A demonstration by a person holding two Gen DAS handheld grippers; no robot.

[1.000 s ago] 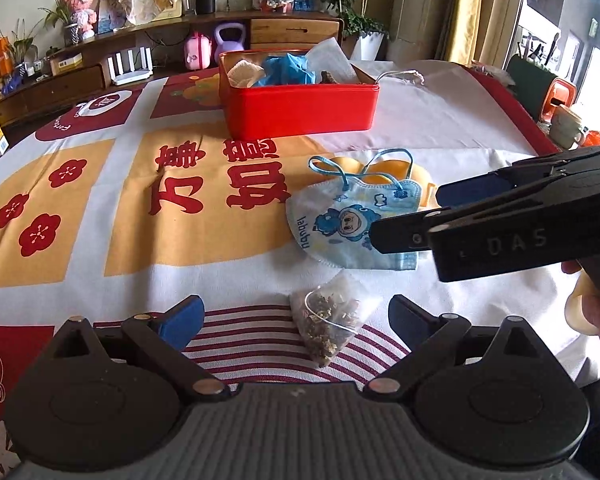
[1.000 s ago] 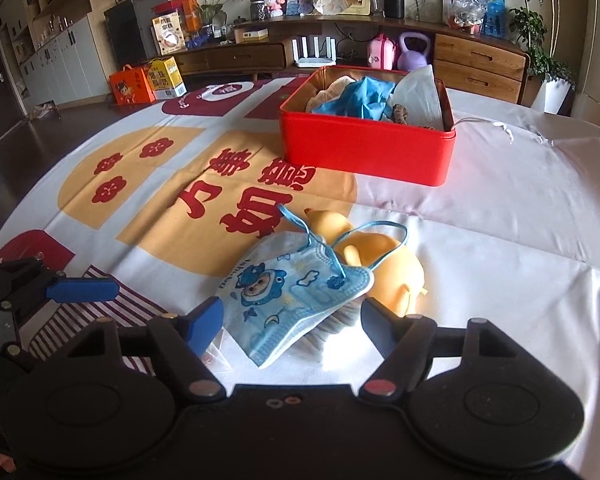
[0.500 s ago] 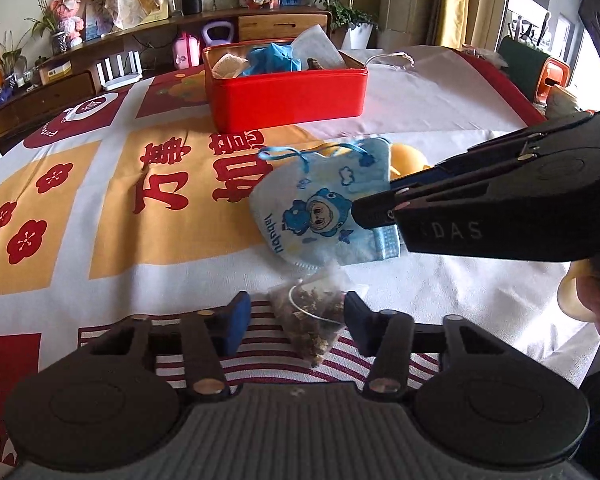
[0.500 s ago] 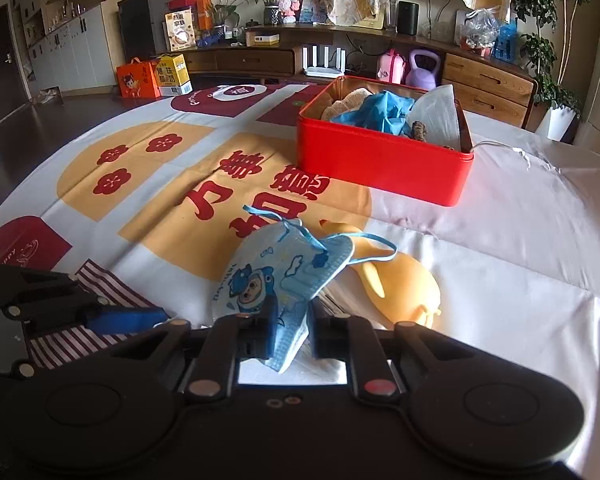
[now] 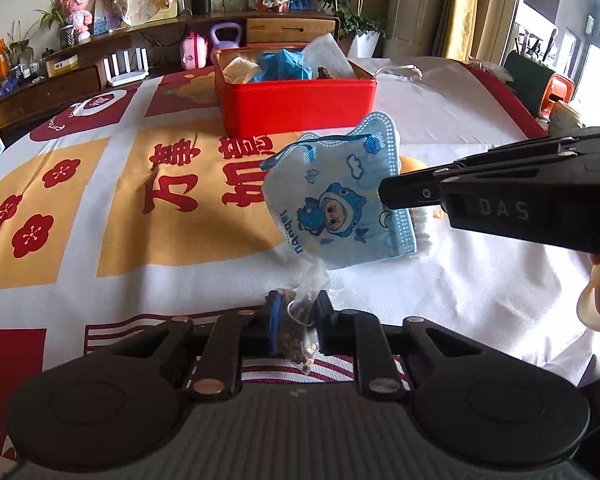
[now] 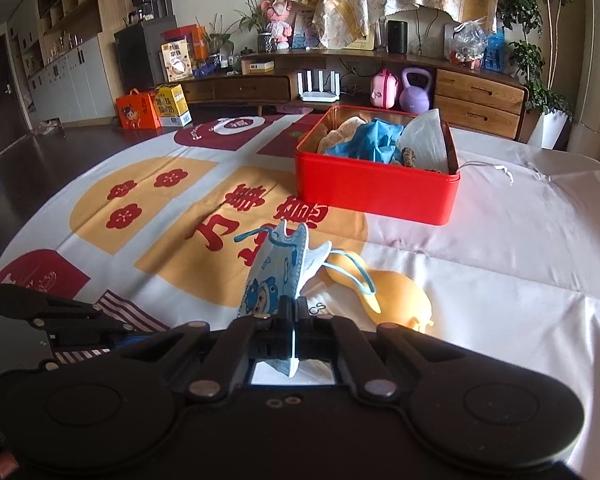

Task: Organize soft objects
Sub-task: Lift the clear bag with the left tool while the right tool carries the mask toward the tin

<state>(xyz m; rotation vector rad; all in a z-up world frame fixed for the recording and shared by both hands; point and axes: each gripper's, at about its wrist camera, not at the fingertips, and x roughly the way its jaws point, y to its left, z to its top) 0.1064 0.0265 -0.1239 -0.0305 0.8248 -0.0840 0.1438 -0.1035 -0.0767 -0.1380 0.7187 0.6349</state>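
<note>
My left gripper [image 5: 297, 314] is shut on a small clear tea bag [image 5: 300, 320] of dried bits, at the near edge of the table. My right gripper [image 6: 292, 312] is shut on a blue cartoon face mask [image 6: 278, 278] and holds it up off the cloth; it also shows in the left wrist view [image 5: 340, 196]. A yellow soft toy [image 6: 396, 298] lies on the cloth just beyond the mask. A red box [image 6: 374, 188] with soft items in it stands further back, also in the left wrist view [image 5: 296, 106].
The table carries a white, orange and red printed cloth [image 5: 100, 200]. A white cord [image 6: 496, 168] lies right of the red box. A wooden sideboard [image 6: 340, 84] with clutter runs behind the table. The left gripper's body [image 6: 40, 312] is at the lower left.
Both grippers have shut: the left on the tea bag, the right on the face mask. The mask has been lifted off the yellow toy and the cloth.
</note>
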